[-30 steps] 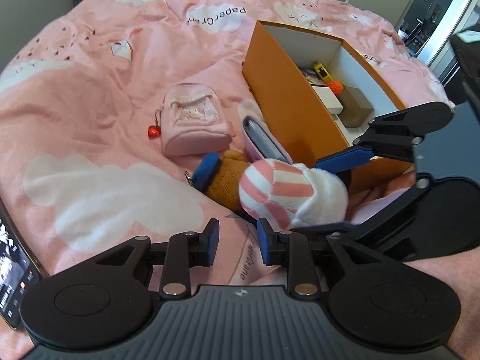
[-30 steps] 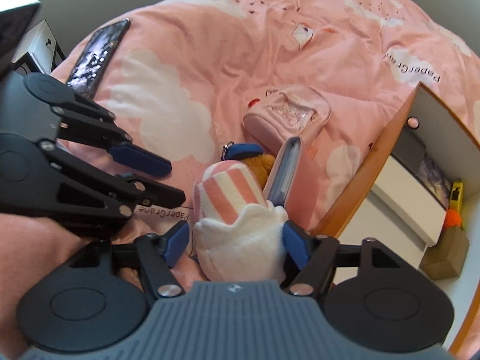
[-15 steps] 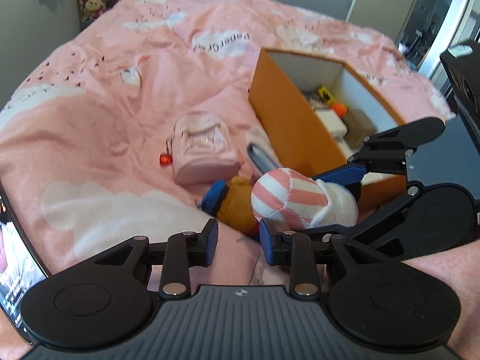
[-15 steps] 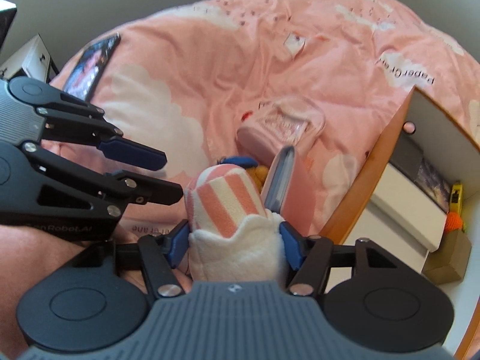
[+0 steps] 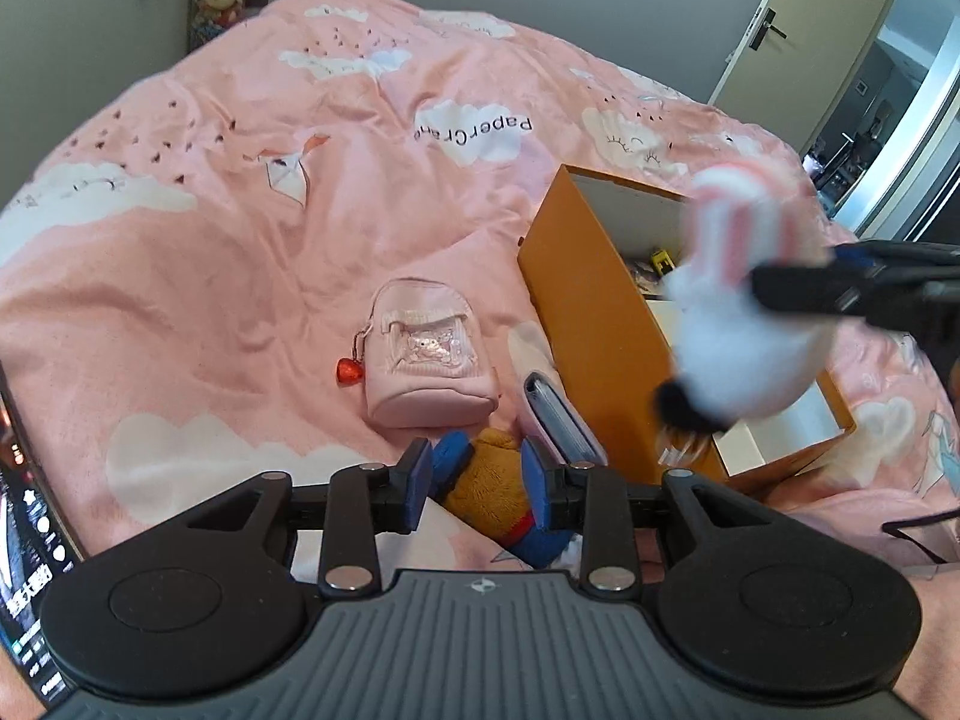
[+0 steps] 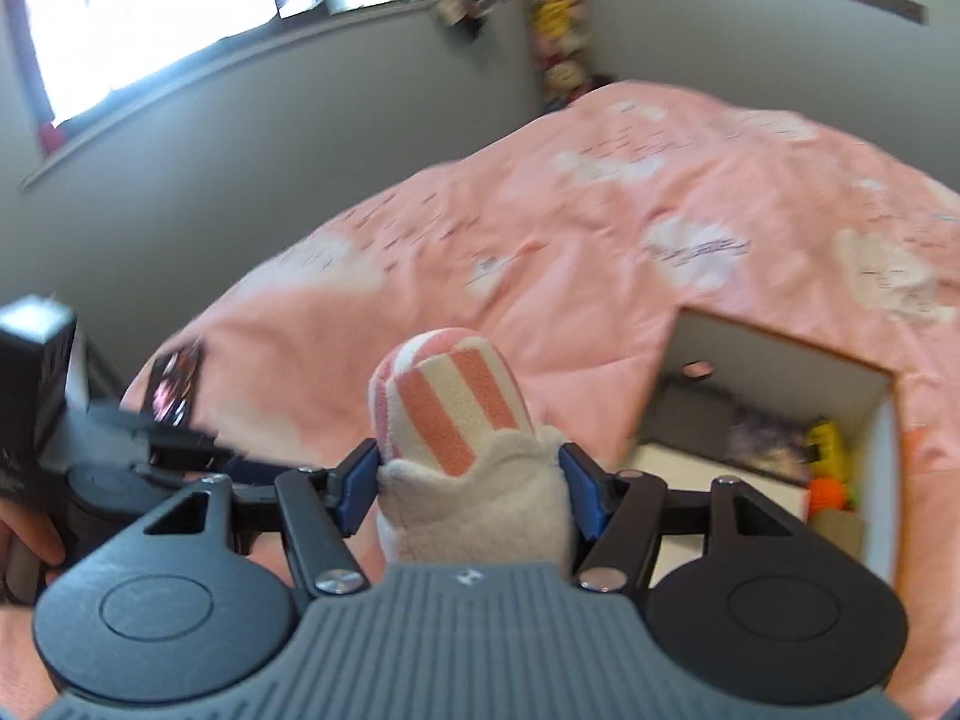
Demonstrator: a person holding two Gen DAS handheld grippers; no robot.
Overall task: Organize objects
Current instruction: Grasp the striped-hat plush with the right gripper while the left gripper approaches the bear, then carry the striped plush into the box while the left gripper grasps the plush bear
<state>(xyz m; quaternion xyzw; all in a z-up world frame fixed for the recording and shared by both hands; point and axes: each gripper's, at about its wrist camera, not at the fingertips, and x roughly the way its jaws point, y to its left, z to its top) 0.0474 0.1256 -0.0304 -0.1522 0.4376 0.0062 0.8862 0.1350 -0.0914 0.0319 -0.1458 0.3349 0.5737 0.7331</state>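
Observation:
My right gripper [image 6: 471,486] is shut on a pink-and-white striped plush [image 6: 456,408] and holds it in the air. In the left wrist view the same plush [image 5: 744,324] hangs blurred over the orange box [image 5: 588,324]. My left gripper [image 5: 477,480] is low over the bed and its jaws are opening. A brown plush with blue parts [image 5: 492,483] lies between its pads, which do not press on it. A pink mini backpack [image 5: 420,360] with a red heart charm [image 5: 347,371] lies beyond it. A lavender card holder [image 5: 558,414] leans against the box.
The box's white inside [image 6: 780,420] holds several small items, among them a yellow one and an orange ball. A phone [image 5: 24,540] lies at the bed's left edge. The pink cloud-print quilt [image 5: 240,240] covers the bed. A door [image 5: 828,36] stands at the far right.
The right gripper has lifted the striped plush off the bed and carried it up over the box. The left gripper's jaws have widened and now straddle the brown plush, which was uncovered.

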